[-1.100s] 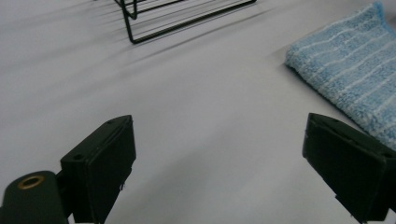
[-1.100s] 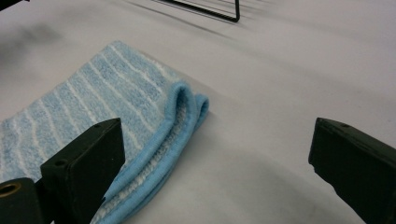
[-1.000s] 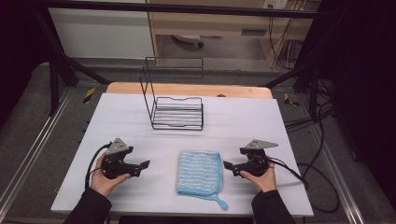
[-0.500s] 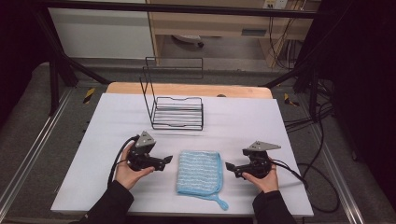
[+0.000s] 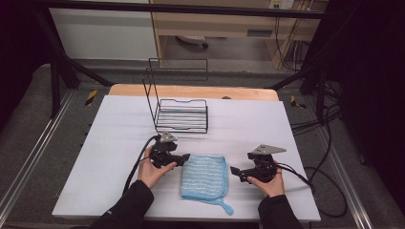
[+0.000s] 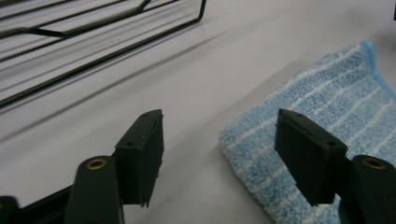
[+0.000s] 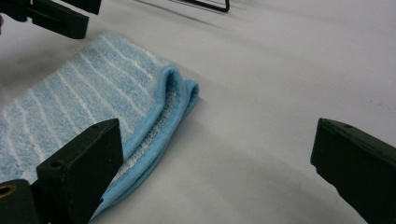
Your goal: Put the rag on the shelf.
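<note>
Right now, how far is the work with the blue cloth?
Done: the blue cloth lies folded on the table. In hand: the left gripper is at its corner, jaws just closing, not pressing. Left: gripping and moving it; the right gripper waits open beside it.

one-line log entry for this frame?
left gripper: jaws closing, astride cloth corner, no grip | right gripper: open beside cloth | wire rack: empty

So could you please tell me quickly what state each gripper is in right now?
Left gripper: open, jaws just been closing, astride the blue cloth's corner, not gripping.
Right gripper: open, holding nothing.
</note>
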The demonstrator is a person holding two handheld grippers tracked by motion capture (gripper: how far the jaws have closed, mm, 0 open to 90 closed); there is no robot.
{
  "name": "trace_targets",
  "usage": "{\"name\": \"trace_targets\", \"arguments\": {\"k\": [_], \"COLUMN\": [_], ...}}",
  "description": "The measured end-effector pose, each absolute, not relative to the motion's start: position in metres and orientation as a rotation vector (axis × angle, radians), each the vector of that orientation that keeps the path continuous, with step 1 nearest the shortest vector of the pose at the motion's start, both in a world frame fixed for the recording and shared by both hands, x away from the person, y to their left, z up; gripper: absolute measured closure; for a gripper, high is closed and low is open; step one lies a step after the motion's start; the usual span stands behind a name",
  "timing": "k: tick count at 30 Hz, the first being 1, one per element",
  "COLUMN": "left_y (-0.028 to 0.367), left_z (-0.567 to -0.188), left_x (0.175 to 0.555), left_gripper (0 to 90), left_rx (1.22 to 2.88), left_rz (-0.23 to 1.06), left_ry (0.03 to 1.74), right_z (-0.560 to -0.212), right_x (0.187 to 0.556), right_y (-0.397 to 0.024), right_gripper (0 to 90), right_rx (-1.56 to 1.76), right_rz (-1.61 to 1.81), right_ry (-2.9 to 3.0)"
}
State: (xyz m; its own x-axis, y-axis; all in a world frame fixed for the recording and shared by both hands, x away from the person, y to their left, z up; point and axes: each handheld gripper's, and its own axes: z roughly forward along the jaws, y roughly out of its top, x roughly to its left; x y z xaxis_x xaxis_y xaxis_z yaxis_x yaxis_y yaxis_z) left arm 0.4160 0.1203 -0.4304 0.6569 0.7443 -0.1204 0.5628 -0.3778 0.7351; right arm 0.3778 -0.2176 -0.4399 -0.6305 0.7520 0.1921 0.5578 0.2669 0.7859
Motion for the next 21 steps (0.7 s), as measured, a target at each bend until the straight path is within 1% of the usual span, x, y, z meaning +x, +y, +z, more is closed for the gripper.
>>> {"name": "trace_targets", "arguments": {"k": [3, 9, 13, 16, 18, 21], "left_y": [0.114, 0.111, 0.109, 0.110, 0.110, 0.109], "left_z": [-0.437, -0.444, -0.446, -0.446, -0.447, -0.448], "left_x": [0.418, 0.419, 0.416, 0.416, 0.416, 0.415], "left_gripper": [41.9, 59.9, 68.7, 70.3, 73.4, 74.6], "left_rx": [2.111, 2.109, 2.103, 2.105, 2.102, 2.107], "left_rz": [0.265, 0.194, 0.177, 0.161, 0.151, 0.150], "left_ry": [1.020, 1.054, 1.061, 1.070, 1.076, 1.073], "right_z": [-0.441, -0.441, -0.441, -0.441, -0.440, -0.439], "right_x": [0.378, 0.379, 0.380, 0.380, 0.380, 0.382], "right_y": [-0.216, -0.217, -0.216, -0.215, -0.215, -0.215], "right_gripper": [3.7, 5.9, 4.9, 4.0, 2.4, 0.8], "right_rx": [1.217, 1.216, 1.228, 1.233, 1.237, 1.237], "right_rz": [1.292, 1.294, 1.284, 1.291, 1.300, 1.300], "right_ry": [2.319, 2.314, 2.318, 2.316, 2.308, 2.306]}}
